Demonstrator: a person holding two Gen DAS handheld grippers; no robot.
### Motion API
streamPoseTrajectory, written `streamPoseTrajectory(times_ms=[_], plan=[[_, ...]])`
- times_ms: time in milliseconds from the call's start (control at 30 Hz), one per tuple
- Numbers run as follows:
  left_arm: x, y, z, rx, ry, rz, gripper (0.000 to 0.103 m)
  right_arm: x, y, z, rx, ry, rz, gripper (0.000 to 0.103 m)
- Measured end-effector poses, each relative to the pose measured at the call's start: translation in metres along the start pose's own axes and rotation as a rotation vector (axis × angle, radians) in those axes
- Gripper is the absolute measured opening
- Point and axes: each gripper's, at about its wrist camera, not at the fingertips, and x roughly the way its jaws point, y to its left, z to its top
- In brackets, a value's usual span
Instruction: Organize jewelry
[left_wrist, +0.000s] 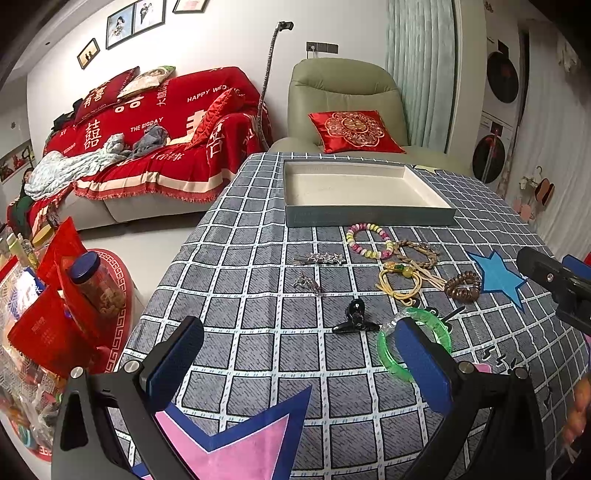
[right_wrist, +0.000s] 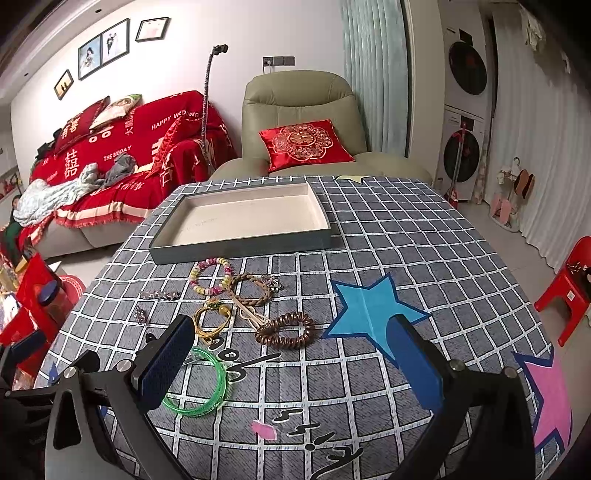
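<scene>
- I hold the left gripper (left_wrist: 299, 354) released, jaws wide apart and empty, low over the checked tablecloth (left_wrist: 258, 229), so the pieces ahead stay in sight
- I hold the right gripper (right_wrist: 291, 350) likewise spread and empty; the green bangle (right_wrist: 201, 384) lies just beside its left finger, apart from it as far as the view shows
- Jewelry lies loose on the cloth between grippers and tray: black hair claw (left_wrist: 352, 317), brown coil tie (right_wrist: 286, 329), yellow cord bracelet (right_wrist: 211, 320), braided bracelet (right_wrist: 251, 290), beaded bracelet (right_wrist: 211, 276), two silver clips, probably hairpins (left_wrist: 320, 259)
- The tray (right_wrist: 240, 246) sits at the far side, near the jewelry, within reach for drop-off
- Tray contents: nothing; I judge that sorting has not begun
</scene>
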Motion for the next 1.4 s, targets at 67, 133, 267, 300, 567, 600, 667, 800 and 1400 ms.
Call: streamPoseTrajectory(times_ms=[67, 133, 267, 300, 567, 600, 667, 800, 1400], plan=[[0.0000, -0.0004, -0.0002, 0.000, -0.002, 0.000, 0.103, 0.0000, 0.0000, 0.0014, 0.002, -0.002, 0.001, 0.103], [0.0001, -0.0012, -0.0003, 0.001, -0.002, -0.001, 0.103, 0.0001, 0.0001, 0.0023, 0.004, -0.002, 0.003, 0.103], [0.0001, -0.0015, 0.0004, 0.000, 0.000, 0.000, 0.103, 0.0001, 0.0000, 0.0024, 0.004, -0.002, 0.003, 0.103], [0.0001, -0.0021, 0.0007, 0.001, 0.000, -0.001, 0.103, 0.0002, 0.0000, 0.0025, 0.005, -0.002, 0.002, 0.103], [0.0003, -0.0020, 0.0020, -0.001, 0.002, -0.002, 0.103, 0.0001, 0.0001, 0.0025, 0.005, -0.003, 0.003, 0.103], [0.0003, -0.0020, 0.0022, -0.001, 0.002, -0.002, 0.103, 0.0003, 0.0000, 0.0026, 0.005, -0.003, 0.003, 0.103], [0.0004, -0.0017, 0.0019, -0.002, 0.003, 0.000, 0.103, 0.0003, 0.0001, 0.0026, 0.005, -0.002, 0.003, 0.103], [0.0004, -0.0005, 0.0009, -0.005, 0.005, -0.001, 0.103, 0.0001, 0.0000, 0.0026, 0.005, -0.002, 0.004, 0.103], [0.0003, 0.0007, 0.0003, -0.004, 0.004, -0.002, 0.103, -0.0008, 0.0002, 0.0029, 0.008, -0.003, 0.006, 0.103]])
